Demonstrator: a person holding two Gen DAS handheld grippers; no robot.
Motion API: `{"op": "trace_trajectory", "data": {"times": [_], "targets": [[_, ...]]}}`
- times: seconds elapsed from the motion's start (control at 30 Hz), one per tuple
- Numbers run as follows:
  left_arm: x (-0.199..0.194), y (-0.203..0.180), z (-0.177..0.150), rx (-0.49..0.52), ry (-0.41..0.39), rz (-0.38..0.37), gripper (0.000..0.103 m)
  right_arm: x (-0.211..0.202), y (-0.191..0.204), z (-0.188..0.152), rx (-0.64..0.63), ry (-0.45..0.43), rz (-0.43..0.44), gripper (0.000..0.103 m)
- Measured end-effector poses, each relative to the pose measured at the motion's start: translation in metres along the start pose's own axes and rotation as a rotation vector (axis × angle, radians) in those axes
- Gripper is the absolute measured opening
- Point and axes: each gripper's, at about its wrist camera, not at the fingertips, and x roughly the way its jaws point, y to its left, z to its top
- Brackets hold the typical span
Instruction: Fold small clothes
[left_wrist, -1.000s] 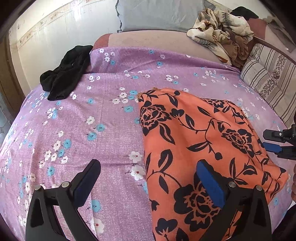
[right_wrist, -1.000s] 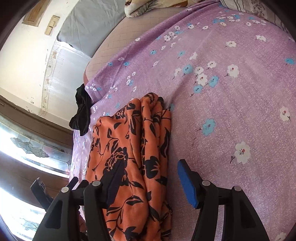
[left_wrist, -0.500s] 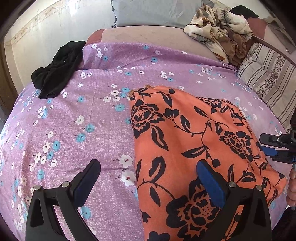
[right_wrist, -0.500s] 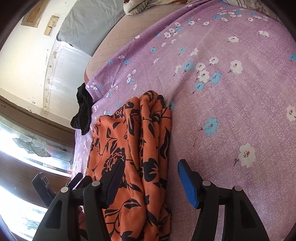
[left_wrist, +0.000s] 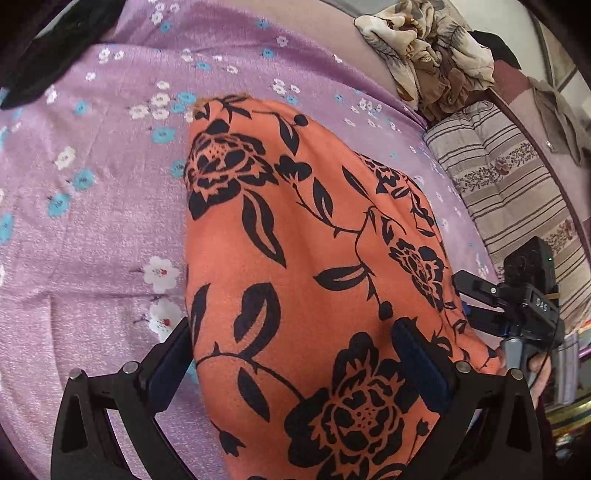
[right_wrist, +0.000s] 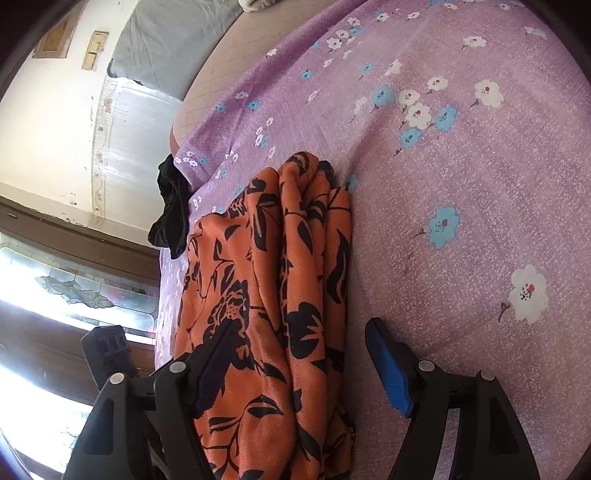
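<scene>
The orange floral garment (left_wrist: 317, 266) lies on the purple flowered bedsheet (left_wrist: 96, 229), already folded into a long, layered band whose stacked edges show on the side nearest the right gripper (right_wrist: 299, 369). A black garment (right_wrist: 170, 206) sits at the bedsheet's far edge beyond it, and a striped pillow (left_wrist: 509, 184) lies past the orange cloth on its other side.

The left gripper (left_wrist: 295, 365) hangs over the near end of the orange garment with its fingers spread wide, one finger outside the cloth's edge and the other above the print; nothing is pinched. The right gripper's jaws are opening, the folded layers lie between them, and the blue pad (right_wrist: 388, 369) stands clear of the fabric, so it holds nothing.

The step in hand looks like taking the near end for another fold. To do it well, each gripper should bite all the layers at its own corner of that end, not just the top sheet, then both should carry the end evenly toward the far edge of the orange garment, keeping the band taut so the stacked edges stay aligned.
</scene>
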Motion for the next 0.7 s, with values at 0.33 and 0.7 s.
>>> {"op": "trace_trajectory", "data": {"times": [0.33,0.7], "targets": [[0.001,0.017,0.005,-0.063,0.058,-0.160,0.102,0.031,0.024,-0.004,-0.073,0.090,0.059,0.077],[-0.001,0.025,0.007,-0.082,0.020,-0.140,0.057,0.059,0.062,-0.018,-0.157,0.071,0.028,0.065]]}}
